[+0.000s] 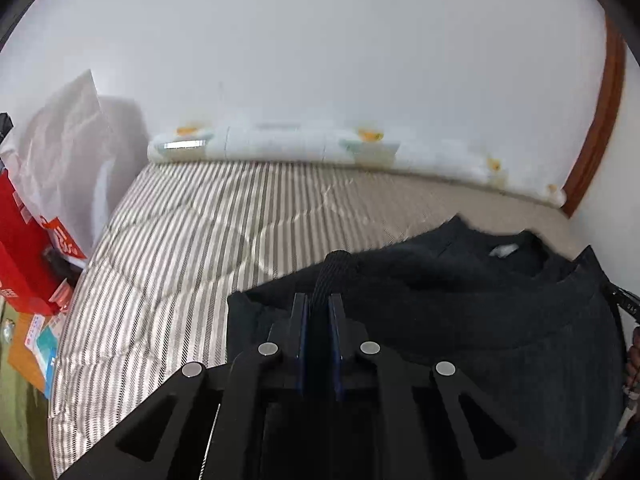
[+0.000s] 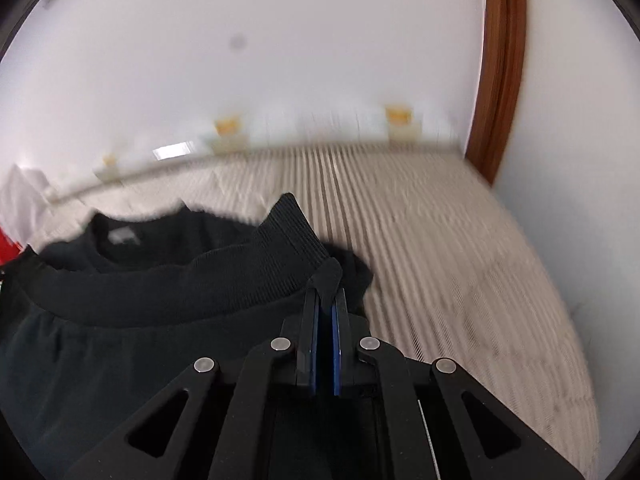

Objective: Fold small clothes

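Observation:
A black knit sweater (image 1: 460, 312) lies on a striped bed cover (image 1: 180, 248), its neck opening with a white label (image 1: 505, 249) facing the far wall. My left gripper (image 1: 319, 300) is shut on a ribbed corner of the sweater's hem at its left side. My right gripper (image 2: 326, 294) is shut on the other ribbed hem corner at the sweater's (image 2: 140, 320) right side. The hem band (image 2: 240, 264) is lifted and drawn up toward the neck. The right wrist view is blurred.
A rolled white quilt with yellow prints (image 1: 320, 146) lies along the wall at the bed's far edge. A white plastic bag (image 1: 64, 140) and red boxes (image 1: 20, 248) stand at the left. A brown wooden door frame (image 2: 500, 72) rises at the right.

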Tool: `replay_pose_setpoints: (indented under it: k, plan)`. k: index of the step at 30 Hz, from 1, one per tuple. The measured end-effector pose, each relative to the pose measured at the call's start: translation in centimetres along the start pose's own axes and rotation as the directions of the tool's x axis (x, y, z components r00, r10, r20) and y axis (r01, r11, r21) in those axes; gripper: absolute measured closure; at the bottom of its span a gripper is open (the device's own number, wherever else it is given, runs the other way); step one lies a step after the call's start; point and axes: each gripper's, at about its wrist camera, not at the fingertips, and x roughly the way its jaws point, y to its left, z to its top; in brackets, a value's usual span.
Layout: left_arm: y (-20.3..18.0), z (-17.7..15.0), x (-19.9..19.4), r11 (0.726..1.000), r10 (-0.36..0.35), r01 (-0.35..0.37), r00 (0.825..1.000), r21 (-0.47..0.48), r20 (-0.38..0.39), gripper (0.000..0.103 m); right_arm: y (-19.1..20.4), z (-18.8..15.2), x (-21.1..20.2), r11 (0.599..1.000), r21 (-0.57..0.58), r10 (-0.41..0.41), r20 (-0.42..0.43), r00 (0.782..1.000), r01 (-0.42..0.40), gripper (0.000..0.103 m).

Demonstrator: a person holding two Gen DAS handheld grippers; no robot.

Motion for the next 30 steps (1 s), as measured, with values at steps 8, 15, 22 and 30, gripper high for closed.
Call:
replay_pose_setpoints:
  k: [8, 15, 22, 30]
  plan:
    - [0.5, -0.7, 0.1, 0.999, -0.013, 0.011, 0.998, -0.031, -0.064, 0.073, -0.4, -0.5, -1.0, 1.000, 0.014, -0.022, -0.030, 0.999, 0.022, 0.080]
    - [0.3, -3.7, -2.4, 0.999, 0.048, -0.046, 0.994, 0.026, -0.098, 0.064, -1.7, -4.6, -3.6, 0.997, -0.012, -0.071, -0.075, 0.995, 0.070, 0.076]
    - [1.0, -7.4, -5.8, 0.994, 0.096, -0.092, 0.992, 0.052, -0.085, 0.062, -2.9, -9.2, -7.6, 0.997, 0.030, -0.072, -0.071, 0.995, 0.075, 0.074]
    - [2.7, -11.5, -9.3, 0.995, 0.095, -0.092, 0.992, 0.039, -0.085, 0.061, -2.3, -12.9, -11.9, 0.987, 0.004, -0.161, -0.054, 0.986, 0.161, 0.074]
